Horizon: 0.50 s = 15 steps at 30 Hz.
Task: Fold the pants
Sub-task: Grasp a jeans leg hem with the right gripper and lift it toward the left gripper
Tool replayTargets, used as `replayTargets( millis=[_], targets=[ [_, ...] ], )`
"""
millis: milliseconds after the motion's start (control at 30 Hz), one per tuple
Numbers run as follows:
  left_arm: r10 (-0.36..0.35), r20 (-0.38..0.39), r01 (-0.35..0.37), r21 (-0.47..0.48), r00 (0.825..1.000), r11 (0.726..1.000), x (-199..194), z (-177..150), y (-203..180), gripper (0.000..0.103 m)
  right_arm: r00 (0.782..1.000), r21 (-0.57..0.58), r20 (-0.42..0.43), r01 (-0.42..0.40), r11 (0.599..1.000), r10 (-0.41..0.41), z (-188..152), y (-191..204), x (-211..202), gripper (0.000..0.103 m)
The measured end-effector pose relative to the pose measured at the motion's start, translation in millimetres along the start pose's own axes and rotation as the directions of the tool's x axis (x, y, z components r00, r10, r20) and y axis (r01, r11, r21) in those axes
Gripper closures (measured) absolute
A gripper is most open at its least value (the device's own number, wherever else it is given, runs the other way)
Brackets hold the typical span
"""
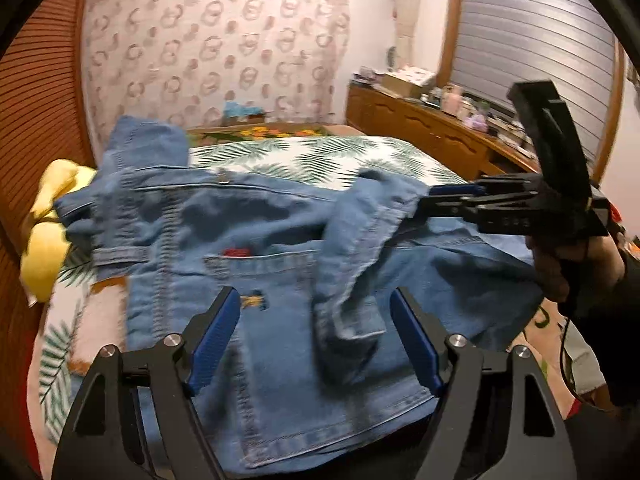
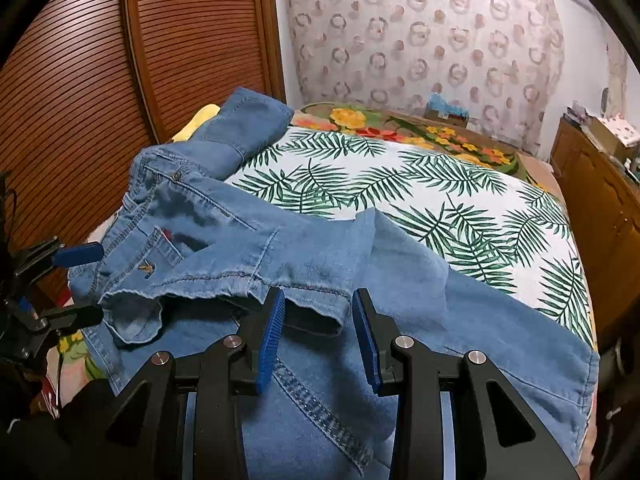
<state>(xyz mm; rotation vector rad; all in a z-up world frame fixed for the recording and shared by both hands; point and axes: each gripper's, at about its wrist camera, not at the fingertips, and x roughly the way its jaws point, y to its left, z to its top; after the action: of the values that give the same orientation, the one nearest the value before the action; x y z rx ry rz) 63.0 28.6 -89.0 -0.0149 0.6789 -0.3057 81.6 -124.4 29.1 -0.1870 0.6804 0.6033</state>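
Note:
Blue denim pants (image 1: 280, 240) lie folded on the bed, back pocket up, with one leg end doubled over the top. They fill the near part of the right wrist view (image 2: 320, 264). My left gripper (image 1: 316, 312) is open just above the pants, with nothing between its blue pads. My right gripper (image 2: 318, 312) is open a moderate width, with the hem of the doubled-over leg (image 2: 312, 316) just beyond its tips. In the left wrist view the right gripper (image 1: 436, 200) comes in from the right at that leg end. The left gripper shows at the left of the right wrist view (image 2: 86, 284), open.
The bed has a white cover with green palm leaves (image 2: 440, 200) and a floral blanket (image 2: 400, 128) behind. A yellow cloth (image 1: 52, 220) lies at the pants' left. A slatted wooden wardrobe (image 2: 100, 80) stands left; a cluttered wooden dresser (image 1: 432, 124) stands right.

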Motion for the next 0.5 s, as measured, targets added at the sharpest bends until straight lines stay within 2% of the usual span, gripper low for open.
replayTargets(
  millis=[100, 167, 267, 300, 333, 367, 400, 500],
  targets=[
    [-0.026, -0.031, 0.027, 0.017, 0.999, 0.999, 13, 2, -6, 0.039, 1.0, 0.009, -0.015, -0.006, 1.0, 0.006, -3, -9, 2, 0.067],
    [-0.036, -0.052, 0.037, 0.022, 0.998, 0.999, 23, 2, -9, 0.041, 0.999, 0.009, -0.027, -0.016, 1.0, 0.016, -2, -12, 5, 0.067],
    [-0.025, -0.085, 0.028, 0.036, 0.996, 0.999, 36, 2, -13, 0.048, 0.999, 0.001, -0.041, -0.029, 1.0, 0.029, 1, -15, 14, 0.067],
    [-0.022, -0.097, 0.026, 0.039, 0.995, 0.999, 41, 1, -13, 0.054, 0.998, 0.001, -0.045, -0.042, 0.999, 0.042, 2, -17, 17, 0.071],
    [-0.021, -0.105, 0.025, 0.042, 0.994, 0.999, 44, 0, -14, 0.064, 0.997, 0.003, -0.051, -0.052, 0.999, 0.052, 4, -17, 20, 0.075],
    [-0.023, -0.106, 0.027, 0.045, 0.994, 0.999, 46, 0, -14, 0.07, 0.996, 0.005, -0.059, -0.059, 0.998, 0.059, 5, -19, 23, 0.082],
    [-0.038, -0.099, 0.043, 0.047, 0.994, 0.998, 44, 0, -14, 0.082, 0.996, 0.008, -0.063, -0.066, 0.998, 0.066, 6, -21, 26, 0.092],
    [-0.047, -0.057, 0.049, 0.043, 0.997, 0.998, 32, 6, -14, 0.087, 0.994, 0.015, -0.034, -0.099, 0.995, 0.099, 12, -22, 24, 0.098]
  ],
)
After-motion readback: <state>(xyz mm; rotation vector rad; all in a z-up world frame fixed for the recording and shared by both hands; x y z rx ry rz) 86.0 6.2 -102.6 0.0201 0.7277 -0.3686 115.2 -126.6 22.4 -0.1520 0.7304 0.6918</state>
